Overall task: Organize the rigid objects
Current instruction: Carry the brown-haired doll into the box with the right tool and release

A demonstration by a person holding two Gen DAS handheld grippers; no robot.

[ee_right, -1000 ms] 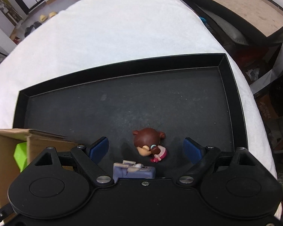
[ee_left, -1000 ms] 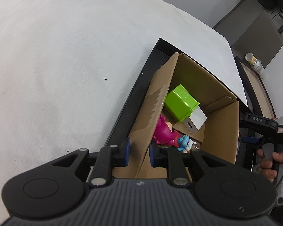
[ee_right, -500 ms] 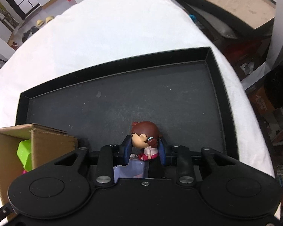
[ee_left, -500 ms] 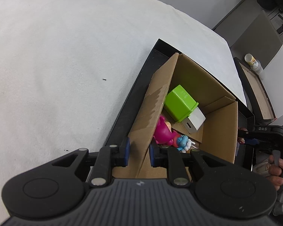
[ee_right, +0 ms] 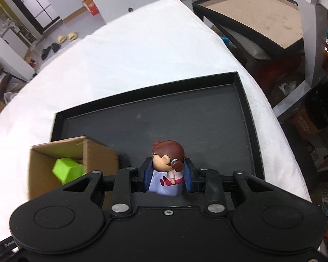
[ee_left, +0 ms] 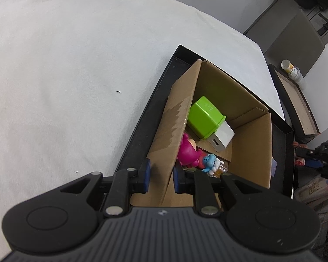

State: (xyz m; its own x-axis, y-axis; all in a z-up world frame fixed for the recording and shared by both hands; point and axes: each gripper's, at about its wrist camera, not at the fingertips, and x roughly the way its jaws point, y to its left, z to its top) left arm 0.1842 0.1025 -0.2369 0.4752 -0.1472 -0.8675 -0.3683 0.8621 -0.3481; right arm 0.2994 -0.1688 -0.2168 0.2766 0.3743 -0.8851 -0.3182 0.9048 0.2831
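My left gripper (ee_left: pixel 160 175) is shut on the near wall of a cardboard box (ee_left: pixel 250 144) that stands in a black tray (ee_left: pixel 146 118). The box holds a green block (ee_left: pixel 204 118), a white charger (ee_left: pixel 222 136), a pink figure (ee_left: pixel 187 152) and a blue figure (ee_left: pixel 208 162). My right gripper (ee_right: pixel 167 175) is shut on a brown-haired doll figurine (ee_right: pixel 168 159) on a lilac base, held above the tray (ee_right: pixel 185 118). The box (ee_right: pixel 81 150) with the green block (ee_right: pixel 66 170) sits to its left. The right gripper also shows at the left wrist view's right edge (ee_left: pixel 310 155).
The tray lies on a white cloth-covered table (ee_left: pixel 65 76). To the right of the table stand a second black-framed tray table (ee_right: pixel 262 21), storage boxes and clutter on the floor. A bottle (ee_left: pixel 292 69) stands beyond the table edge.
My right gripper closed on the doll figurine and lifted it off the tray floor, rising and tilting up. My left gripper kept its hold on the box wall.
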